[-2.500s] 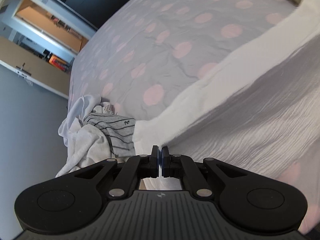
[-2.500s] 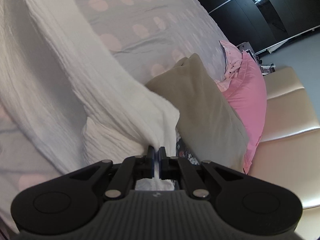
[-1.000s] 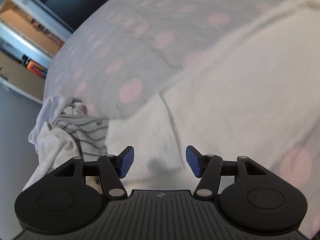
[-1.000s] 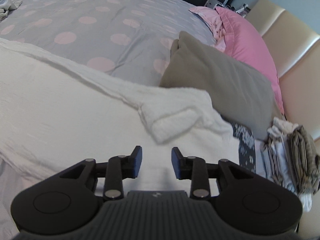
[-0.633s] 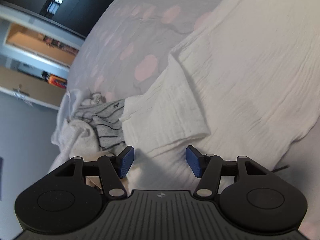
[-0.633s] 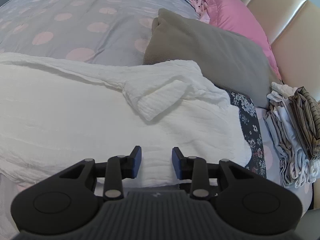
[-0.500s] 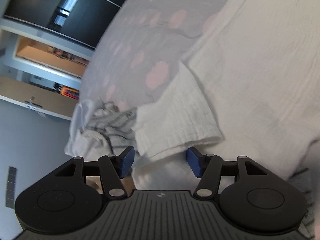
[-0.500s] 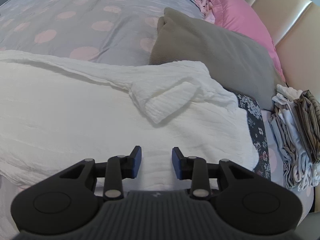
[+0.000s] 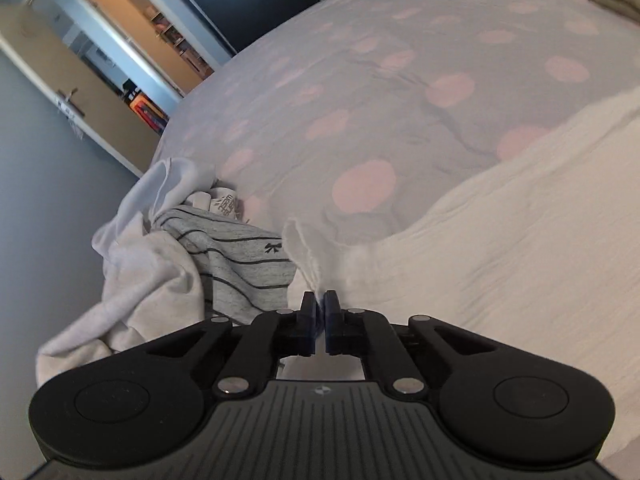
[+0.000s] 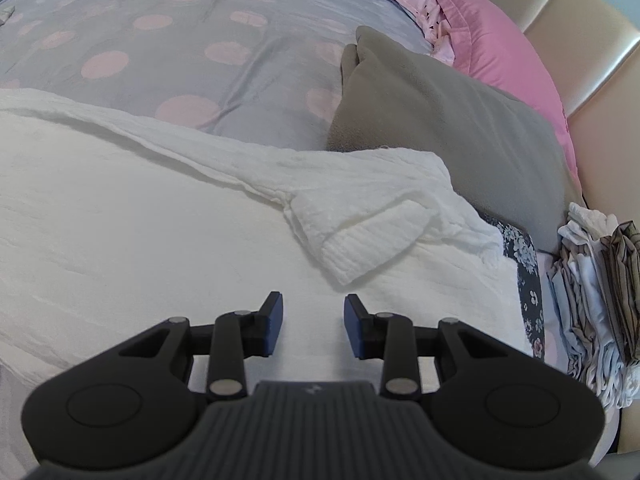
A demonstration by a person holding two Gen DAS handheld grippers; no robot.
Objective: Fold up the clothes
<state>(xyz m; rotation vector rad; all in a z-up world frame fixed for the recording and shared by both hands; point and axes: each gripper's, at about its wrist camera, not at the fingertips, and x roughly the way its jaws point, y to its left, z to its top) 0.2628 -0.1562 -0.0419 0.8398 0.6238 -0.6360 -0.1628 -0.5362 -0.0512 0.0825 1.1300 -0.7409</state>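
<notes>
A white crinkled garment [image 9: 500, 248] lies spread over the grey bedspread with pink dots [image 9: 360, 92]. My left gripper [image 9: 320, 304] is shut on a thin corner of the white garment, which sticks up just past the fingertips. In the right wrist view the same white garment [image 10: 140, 220] fills the lower left, with a folded-over flap [image 10: 360, 236] near its middle. My right gripper [image 10: 313, 308] hovers open just above the cloth, nothing between its fingers.
A heap of white and grey-striped clothes [image 9: 224, 256] lies at the bed's left edge. A taupe pillow [image 10: 440, 120], a pink pillow [image 10: 492, 28] and a beige headboard [image 10: 592, 92] stand at the right. A stack of folded laundry [image 10: 600, 296] sits beside a floral cloth [image 10: 524, 272].
My left gripper swung toward the garment's corner near the striped heap and shut on it. My right gripper sank slightly toward the cloth and stayed open.
</notes>
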